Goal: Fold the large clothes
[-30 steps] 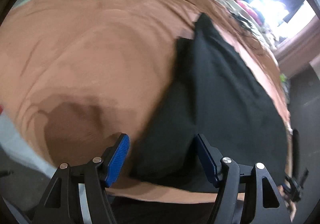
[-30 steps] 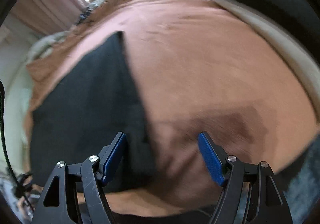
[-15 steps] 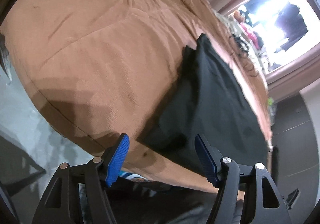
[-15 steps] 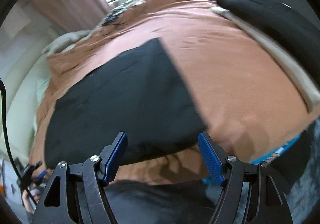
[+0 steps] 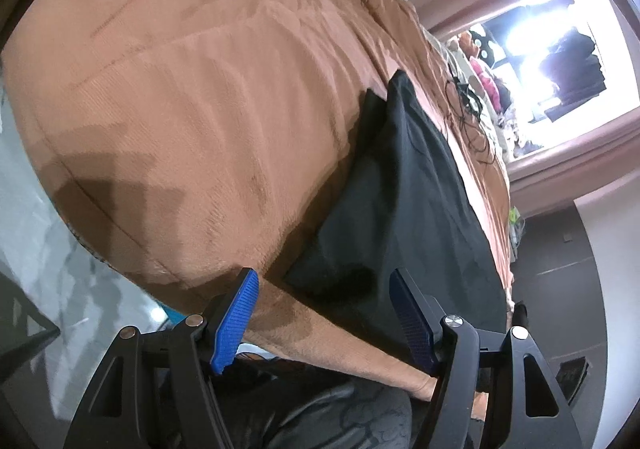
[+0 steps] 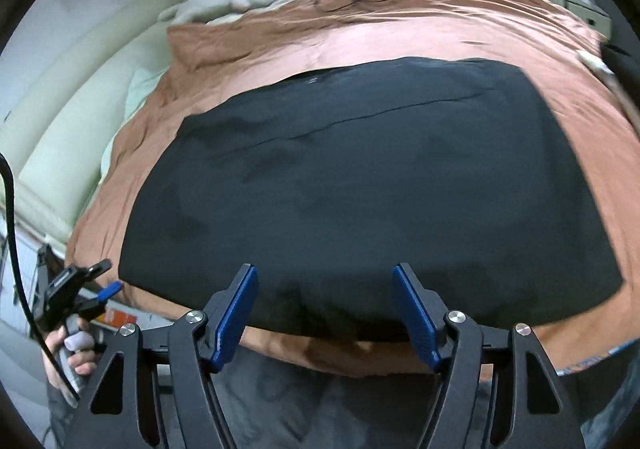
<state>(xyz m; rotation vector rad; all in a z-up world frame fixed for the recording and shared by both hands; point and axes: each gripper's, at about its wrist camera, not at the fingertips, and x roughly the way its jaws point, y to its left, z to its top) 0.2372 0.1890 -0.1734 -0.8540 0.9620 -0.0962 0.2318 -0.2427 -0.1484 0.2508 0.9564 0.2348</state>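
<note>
Two grippers: both point steeply down at the near edge of the bed, neither touching cloth.
Left gripper (image 5: 324, 291): jaws well apart, nothing between the blue pads; it hangs over the near left corner of the black garment (image 5: 404, 217).
Right gripper (image 6: 325, 289): jaws apart and closing at this moment, nothing between them; it hangs above the middle of the garment's near edge.
Left hand (image 6: 74, 349): seen only from the right wrist, low at the picture's left, wrapped round its gripper's handle beside the bed's edge.
Black garment (image 6: 360, 189): lies flat and folded into a broad rectangle on the brown bedspread (image 5: 192, 97), close to the near edge, one crease running across it.
Change, right wrist: a second ago the garment sat at the left with bare bedspread between the fingers; now it fills the middle of the view.
Change, left wrist: the view has rolled; floor (image 5: 28, 217) and the bed's corner now show at the left.
Only left wrist: a bright window (image 5: 532, 61) beyond the bed.
Only right wrist: the pale padded headboard (image 6: 68, 129) and the garment's full outline.
</note>
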